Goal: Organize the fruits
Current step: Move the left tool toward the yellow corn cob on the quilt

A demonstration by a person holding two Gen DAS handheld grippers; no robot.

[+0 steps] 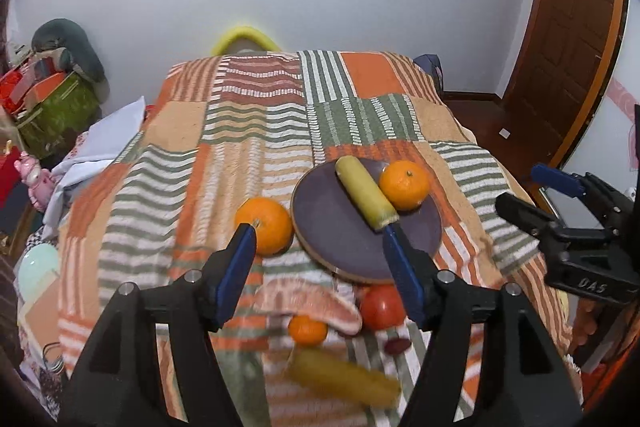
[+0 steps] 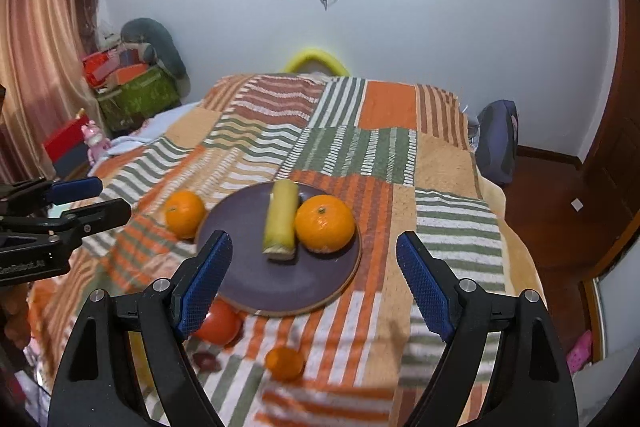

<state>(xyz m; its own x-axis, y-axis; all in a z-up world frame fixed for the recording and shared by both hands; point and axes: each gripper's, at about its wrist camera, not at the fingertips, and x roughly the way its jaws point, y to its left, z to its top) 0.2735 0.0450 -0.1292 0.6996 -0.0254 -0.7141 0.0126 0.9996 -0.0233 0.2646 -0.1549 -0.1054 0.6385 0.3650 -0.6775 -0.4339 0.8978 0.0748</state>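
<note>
Round, matte purple plate (image 2: 256,291) with a pale rim, resting on a bed under a woven patchwork blanket (image 2: 452,163) of orange, green and white stripes. On the plate, a smooth yellow cylinder of peeled corn (image 2: 281,219) touching a dimpled orange (image 2: 325,223). Second orange (image 2: 185,214) just beside the plate's left rim. Nearer, a glossy red tomato (image 2: 222,323) and small tangerine (image 2: 285,363) on the blanket. Left gripper (image 1: 320,247) and right gripper (image 2: 312,251) both above the fruit, ribbed blue fingers (image 2: 424,291) spread wide, holding nothing.

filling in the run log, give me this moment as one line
plate: corn piece + orange | blanket: orange, tomato, small orange | left gripper: open, empty | right gripper: open, empty
</note>
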